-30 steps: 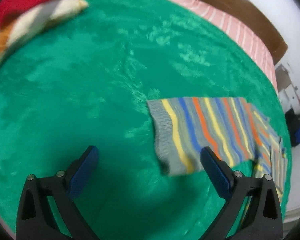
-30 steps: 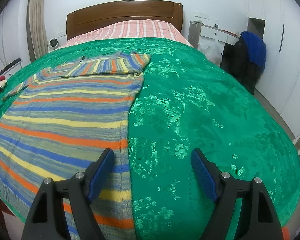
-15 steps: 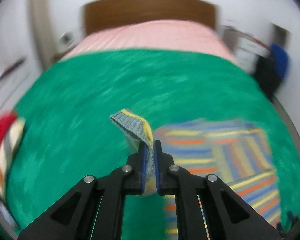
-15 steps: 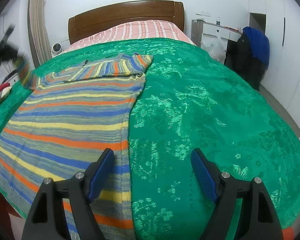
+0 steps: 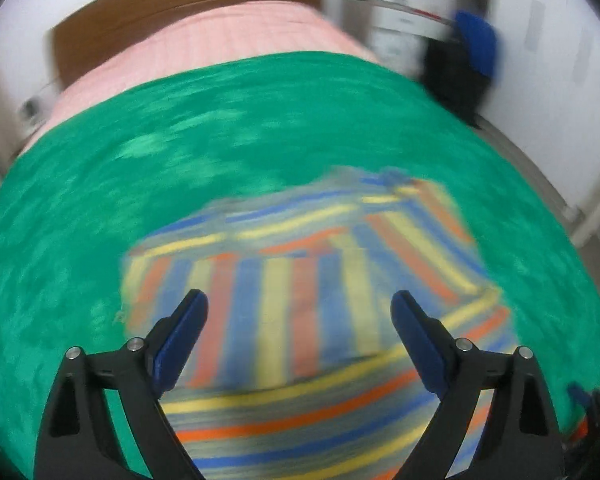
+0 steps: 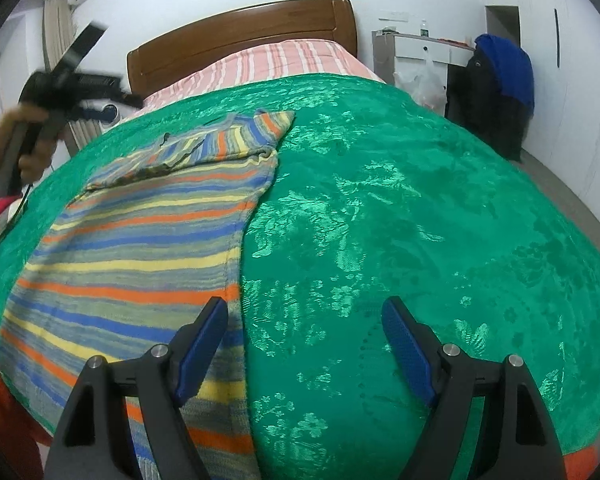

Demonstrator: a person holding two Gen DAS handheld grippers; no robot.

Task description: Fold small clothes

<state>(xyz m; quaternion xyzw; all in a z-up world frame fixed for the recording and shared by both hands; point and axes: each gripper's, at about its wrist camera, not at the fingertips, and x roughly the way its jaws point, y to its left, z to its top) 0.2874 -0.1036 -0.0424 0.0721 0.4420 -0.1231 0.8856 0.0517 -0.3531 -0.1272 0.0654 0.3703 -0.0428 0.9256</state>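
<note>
The left claw [image 5: 299, 312] hangs with its blue pads spread wide and nothing between them, above the left side of the striped sweater [image 6: 148, 240], which lies flat on the green bedspread [image 6: 400, 220] toward the bed's left half. The left wrist view is blurred, but it shows a sleeve [image 5: 268, 312] folded in across the body, its stripes running crosswise to the body stripes beneath it. Farther right, the other sleeve [image 6: 236, 140] also lies folded over the upper chest. So, by my reading, both sleeve folds are done and what is left is the fold of the body itself, hem up toward the collar, plus any smoothing. The sweater's long axis runs from the foot of the bed toward the wooden headboard [image 6: 240, 36], collar end pointing at the headboard, hem nearest the cameras. The right claw [image 6: 302, 344] is likewise spread wide and empty, straddling the sweater's right edge near the hem.
</note>
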